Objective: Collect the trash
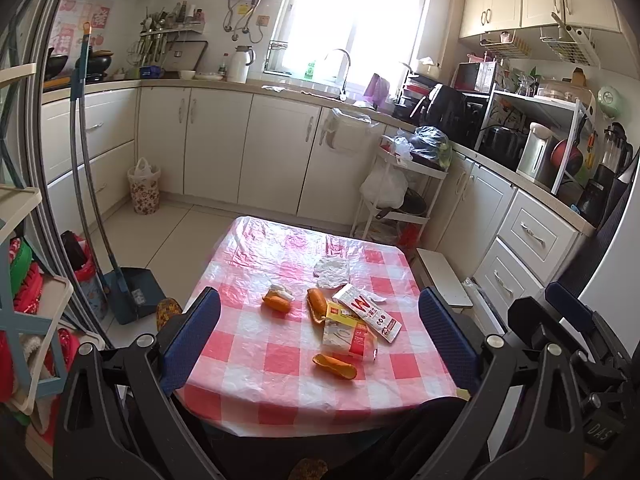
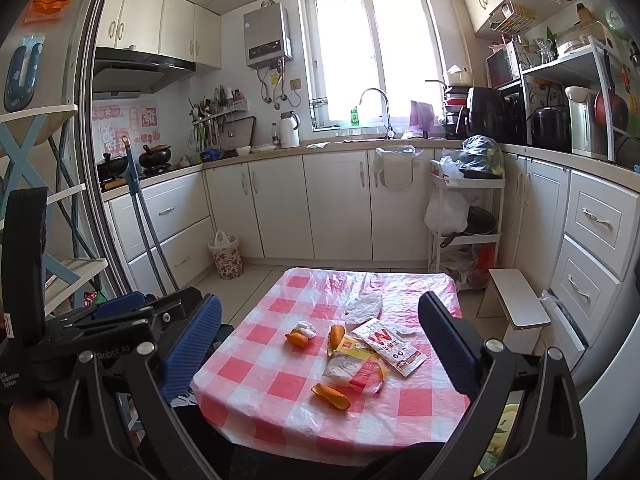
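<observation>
Trash lies on a small table with a red-and-white checked cover (image 1: 280,360) (image 2: 280,360). There are orange peels (image 1: 335,365) (image 2: 331,396), a peel with white tissue (image 1: 277,300) (image 2: 301,335), a crumpled white paper (image 1: 332,272) (image 2: 365,305), a white-and-red carton (image 1: 367,315) (image 2: 390,347) and a clear wrapper with a red label (image 1: 349,338) (image 2: 354,370). My left gripper (image 1: 320,336) is open and empty, held above the table's near edge. My right gripper (image 2: 320,344) is open and empty beside it, also short of the trash.
A floral trash bin with a bag (image 1: 144,191) (image 2: 226,255) stands by the cabinets at back left. A broom and dustpan (image 1: 132,296) lean at the left. A white trolley (image 1: 400,208) and a low stool (image 2: 516,300) stand right of the table.
</observation>
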{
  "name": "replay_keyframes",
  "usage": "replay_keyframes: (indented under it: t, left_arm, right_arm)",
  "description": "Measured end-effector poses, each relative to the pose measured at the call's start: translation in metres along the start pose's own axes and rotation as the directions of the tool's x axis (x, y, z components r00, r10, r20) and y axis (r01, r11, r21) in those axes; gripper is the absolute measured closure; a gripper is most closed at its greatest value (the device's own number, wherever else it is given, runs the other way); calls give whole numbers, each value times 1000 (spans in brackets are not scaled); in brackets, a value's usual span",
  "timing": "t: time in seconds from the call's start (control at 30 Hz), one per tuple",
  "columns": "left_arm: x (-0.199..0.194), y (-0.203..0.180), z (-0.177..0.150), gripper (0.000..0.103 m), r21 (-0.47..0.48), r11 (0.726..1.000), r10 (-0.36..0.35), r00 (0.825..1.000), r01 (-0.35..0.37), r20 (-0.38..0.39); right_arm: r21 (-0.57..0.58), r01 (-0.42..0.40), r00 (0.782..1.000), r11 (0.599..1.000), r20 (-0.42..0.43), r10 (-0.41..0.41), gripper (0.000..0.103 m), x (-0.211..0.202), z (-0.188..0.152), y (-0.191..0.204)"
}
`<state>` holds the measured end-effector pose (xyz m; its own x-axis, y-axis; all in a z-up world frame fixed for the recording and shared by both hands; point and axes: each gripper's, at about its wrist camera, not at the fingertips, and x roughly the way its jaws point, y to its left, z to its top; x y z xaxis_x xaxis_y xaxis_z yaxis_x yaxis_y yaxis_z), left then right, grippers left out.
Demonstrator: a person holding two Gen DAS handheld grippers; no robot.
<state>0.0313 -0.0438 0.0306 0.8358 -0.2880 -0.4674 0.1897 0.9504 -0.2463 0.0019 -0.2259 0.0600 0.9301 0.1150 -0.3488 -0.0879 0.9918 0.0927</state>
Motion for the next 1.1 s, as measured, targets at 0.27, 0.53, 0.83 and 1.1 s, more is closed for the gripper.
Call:
replay_keyframes:
  t: [0.27,0.53,0.83,1.1]
  left_arm:
    - [-1,0,1,7,-4,1000,-2,1000,2,-1]
    - [-1,0,1,7,-3,1000,-3,1000,3,-1]
    - [-2,-1,-1,7,-4,1000,-4,1000,4,-2]
    - [-3,-2,-1,7,-4,1000,-4,1000,4,-2]
  right_arm:
    - [-2,-6,1000,1000,0,6,8,-1,1,2]
    - [-2,-6,1000,1000,0,6,8,-1,1,2]
    - [6,-8,1000,1000,-3,8,8,-2,1,3]
    - [6,-9,1000,1000,-2,9,8,-2,1,3]
